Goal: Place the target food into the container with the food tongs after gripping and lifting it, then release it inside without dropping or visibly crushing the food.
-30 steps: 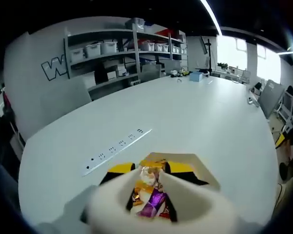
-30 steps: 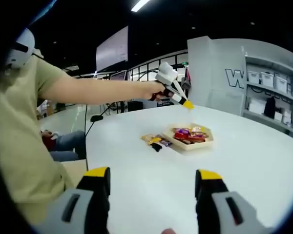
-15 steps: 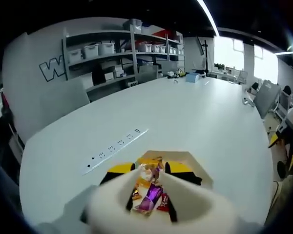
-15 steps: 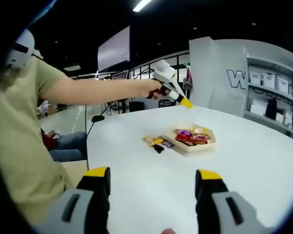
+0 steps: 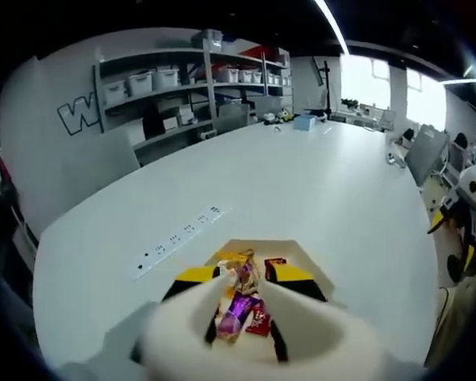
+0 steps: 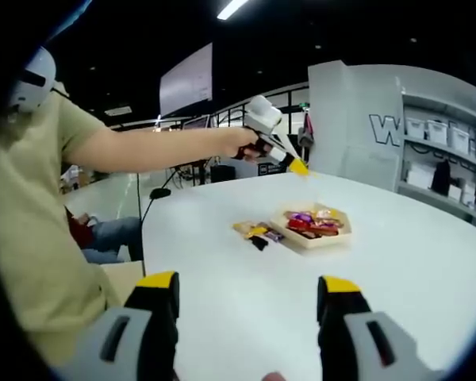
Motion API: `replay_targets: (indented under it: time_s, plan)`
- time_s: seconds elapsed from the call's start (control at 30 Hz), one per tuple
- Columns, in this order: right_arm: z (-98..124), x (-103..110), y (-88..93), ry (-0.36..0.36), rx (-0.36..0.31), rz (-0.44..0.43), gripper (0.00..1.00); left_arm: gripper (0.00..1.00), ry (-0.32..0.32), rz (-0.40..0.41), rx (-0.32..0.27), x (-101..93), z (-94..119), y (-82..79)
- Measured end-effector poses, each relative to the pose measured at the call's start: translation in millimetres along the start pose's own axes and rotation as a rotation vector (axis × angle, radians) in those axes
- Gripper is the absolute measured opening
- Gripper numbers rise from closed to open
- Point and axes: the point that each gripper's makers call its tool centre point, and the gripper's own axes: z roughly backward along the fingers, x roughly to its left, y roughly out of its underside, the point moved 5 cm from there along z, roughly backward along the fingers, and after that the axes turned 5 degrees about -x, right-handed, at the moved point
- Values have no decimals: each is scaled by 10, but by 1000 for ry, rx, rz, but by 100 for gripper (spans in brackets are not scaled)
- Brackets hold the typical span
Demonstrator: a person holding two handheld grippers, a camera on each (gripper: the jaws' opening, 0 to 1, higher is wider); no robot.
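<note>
A pale wooden tray [image 6: 327, 236] of wrapped candies [image 6: 309, 223] sits on the white table [image 6: 246, 270], and a few loose candies [image 6: 254, 232] lie just left of it. My left gripper [image 6: 299, 167], held by a person's outstretched arm, hangs in the air above the tray. In the left gripper view its yellow-tipped jaws [image 5: 244, 274] stand a narrow gap apart. Through that gap the tray [image 5: 309, 258] and its gold, purple and red candies [image 5: 236, 305] show below. My right gripper [image 6: 248, 282] is wide open near the table's edge, with nothing between its fingers.
A row of sockets [image 5: 178, 236] is set into the table beyond the tray. Shelving with bins [image 5: 166, 87] lines the back wall. A person in a beige shirt [image 6: 32, 238] stands at the left of the right gripper view. Small items [image 5: 305, 121] sit at the far end.
My left gripper has risen a little and drifted left above the tray, so the tray looks smaller in its view. The right gripper has stayed still.
</note>
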Motion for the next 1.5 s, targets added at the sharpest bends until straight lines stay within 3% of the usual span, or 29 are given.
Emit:
replay_targets:
  time_s: [0.73,1.07,1.5]
  plan:
    - [-27,31,-28,-7,-4,4,69,23,59,-27,-13,-294,295,77]
    - [-46,25,-33,-13,-4,4,69,24,76,-44,-14,-414,460,202]
    - [-68,11,-39,-19,-6,4,69,24,100,-89,1,-585,611,481]
